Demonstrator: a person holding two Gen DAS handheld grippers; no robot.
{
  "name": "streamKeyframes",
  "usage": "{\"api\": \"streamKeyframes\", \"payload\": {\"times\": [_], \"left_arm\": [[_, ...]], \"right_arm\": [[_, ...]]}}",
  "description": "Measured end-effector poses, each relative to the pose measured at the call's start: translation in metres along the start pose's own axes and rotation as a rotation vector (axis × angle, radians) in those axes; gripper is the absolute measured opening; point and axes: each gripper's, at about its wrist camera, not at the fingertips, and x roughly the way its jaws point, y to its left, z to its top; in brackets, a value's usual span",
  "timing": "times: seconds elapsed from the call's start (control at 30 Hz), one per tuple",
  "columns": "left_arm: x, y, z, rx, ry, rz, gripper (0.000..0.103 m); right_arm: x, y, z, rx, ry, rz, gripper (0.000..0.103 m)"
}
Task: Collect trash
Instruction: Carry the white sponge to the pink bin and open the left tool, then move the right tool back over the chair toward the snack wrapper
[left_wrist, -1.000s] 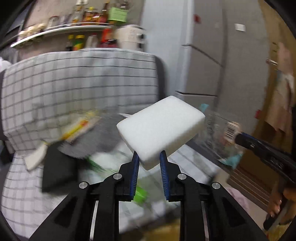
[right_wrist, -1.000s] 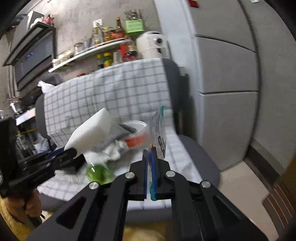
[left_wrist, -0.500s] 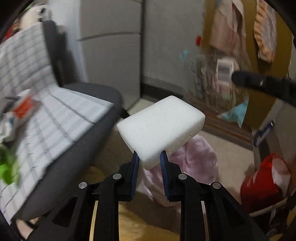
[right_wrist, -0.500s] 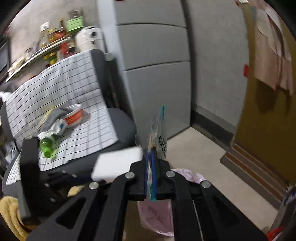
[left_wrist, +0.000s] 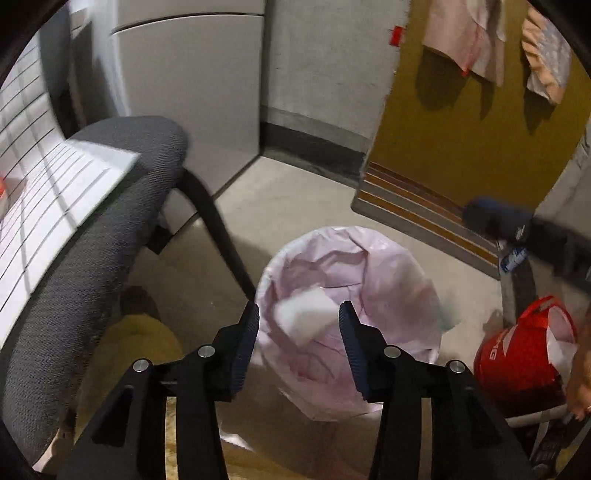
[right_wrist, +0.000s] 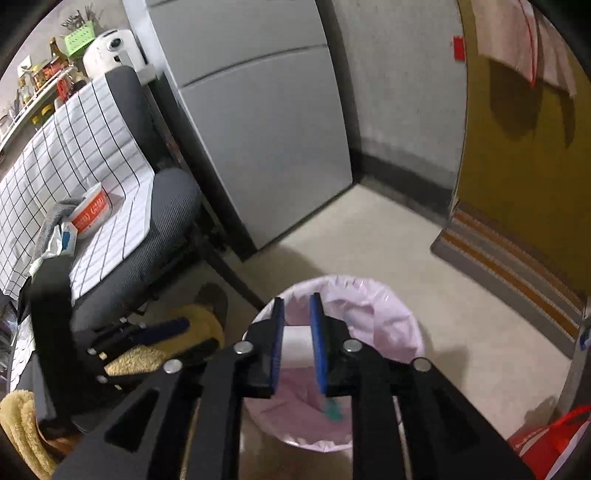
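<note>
Both my grippers hang above the round bin lined with a pale pink plastic bag (left_wrist: 388, 266), which stands on the beige floor beside the grey fabric chair (left_wrist: 122, 206).

My left gripper (left_wrist: 299, 325) has its 2 blue-padded fingers spread wide, nothing between them. Below that gap, a white rectangular foam block (left_wrist: 306, 319) sits blurred inside the pink bag, apart from both pads. In the right wrist view the same block (right_wrist: 295, 345) shows white between my right fingers, down in the bag.

My right gripper (right_wrist: 297, 343) has its jaws parted by a narrow gap and holds nothing. A small teal scrap (right_wrist: 332, 410), blurred, lies against the pink liner just under the right-hand pad; I cannot tell what it belongs to.

On the chair seat, over a white cloth with black grid lines (right_wrist: 92, 147), a white and orange round tub (right_wrist: 90, 214) rests with crumpled wrappers (right_wrist: 59, 236) beside it.

A red plastic bag (left_wrist: 524, 354) sits on the floor near the bin.
</note>
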Motion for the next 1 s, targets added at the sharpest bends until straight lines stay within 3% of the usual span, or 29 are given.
{"api": "streamKeyframes", "payload": {"times": [0.13,0.53,0.67,0.8,0.93,1.0], "left_arm": [[-0.021,0.027,-0.004,-0.051,-0.040,0.055,0.047],[-0.111,0.077,-0.044,-0.146,-0.150,0.185,0.047],[-0.151,0.102,-0.069,-0.197,-0.184,0.257,0.047],[-0.183,0.130,-0.090,-0.274,-0.214,0.330,0.048],[-0.213,0.161,-0.116,-0.357,-0.229,0.437,0.049],[-0.228,0.176,-0.128,-0.408,-0.245,0.502,0.057]], "right_arm": [[0.003,0.016,-0.001,-0.023,0.013,0.041,0.016],[-0.033,0.078,0.013,-0.141,-0.071,0.086,0.016],[-0.045,0.116,0.017,-0.207,-0.109,0.133,0.016],[-0.053,0.154,0.024,-0.269,-0.137,0.198,0.024],[-0.050,0.202,0.028,-0.356,-0.149,0.282,0.025],[-0.046,0.222,0.029,-0.394,-0.147,0.315,0.025]]}}
